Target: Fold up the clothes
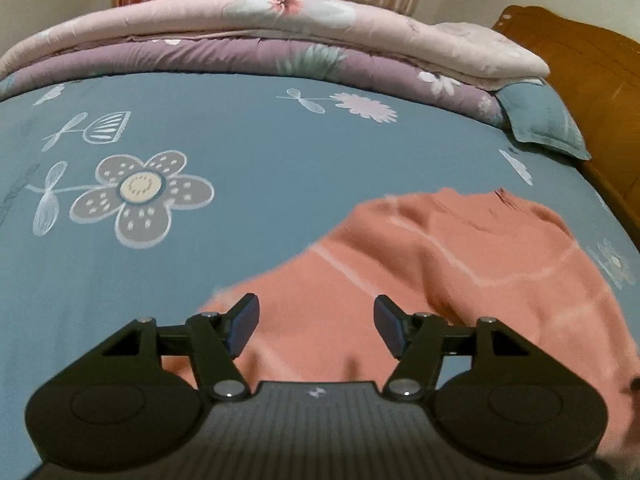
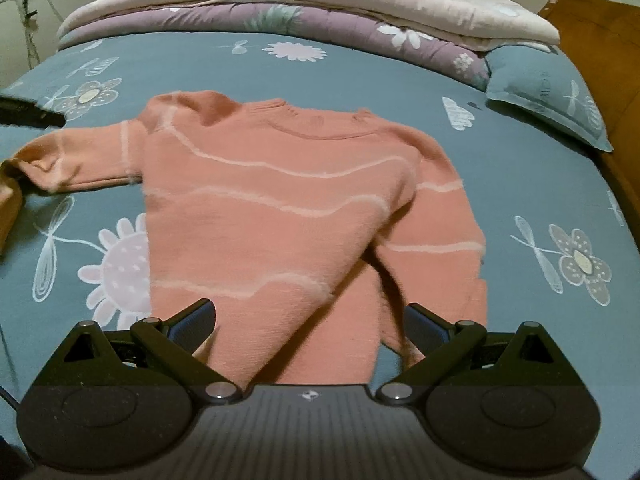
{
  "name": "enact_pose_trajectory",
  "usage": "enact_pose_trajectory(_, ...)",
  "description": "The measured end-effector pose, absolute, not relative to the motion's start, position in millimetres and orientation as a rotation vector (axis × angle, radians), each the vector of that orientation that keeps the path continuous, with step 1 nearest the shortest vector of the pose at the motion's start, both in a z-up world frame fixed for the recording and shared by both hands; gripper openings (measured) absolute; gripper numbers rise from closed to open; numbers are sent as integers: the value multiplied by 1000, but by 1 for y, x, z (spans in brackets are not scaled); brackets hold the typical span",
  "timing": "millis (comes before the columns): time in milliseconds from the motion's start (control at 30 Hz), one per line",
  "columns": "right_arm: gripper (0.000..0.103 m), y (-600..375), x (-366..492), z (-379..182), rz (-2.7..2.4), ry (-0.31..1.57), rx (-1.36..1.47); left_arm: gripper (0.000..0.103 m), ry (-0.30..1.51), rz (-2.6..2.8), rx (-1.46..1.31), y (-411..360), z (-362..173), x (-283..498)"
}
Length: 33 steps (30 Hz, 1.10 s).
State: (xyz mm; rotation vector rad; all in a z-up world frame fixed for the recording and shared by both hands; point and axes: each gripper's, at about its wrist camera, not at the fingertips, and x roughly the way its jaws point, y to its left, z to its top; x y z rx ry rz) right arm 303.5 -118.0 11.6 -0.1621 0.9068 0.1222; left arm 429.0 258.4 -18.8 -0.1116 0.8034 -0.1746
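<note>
Sweater (image 2: 272,208) lies flat mid-frame on the bed (image 2: 360,76), right sleeve already folded across the body, left sleeve at frame left not yet in. Left gripper (image 1: 316,320) and right gripper (image 2: 310,320) hover open, empty. Most folding remains, I'd say.

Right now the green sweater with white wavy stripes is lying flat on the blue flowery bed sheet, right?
Not quite: the sweater is salmon pink, not green. The right wrist view shows it, white wavy stripes and all, lying flat on the blue flowery bed sheet.
</note>
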Motion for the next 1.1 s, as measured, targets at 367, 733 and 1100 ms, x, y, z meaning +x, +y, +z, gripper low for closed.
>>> enact_pose_trajectory(367, 102, -106, 302, 10, 221, 891, -177, 63, 897, -100, -339, 252, -68, 356)
enact_pose_trajectory(733, 102, -112, 298, 15, 229, 865, -176, 66, 864, 90, -282, 256, -78, 352)
enact_pose_trajectory(1100, 102, -109, 302, 11, 241, 877, -188, 66, 847, 396, -223, 320, -58, 321)
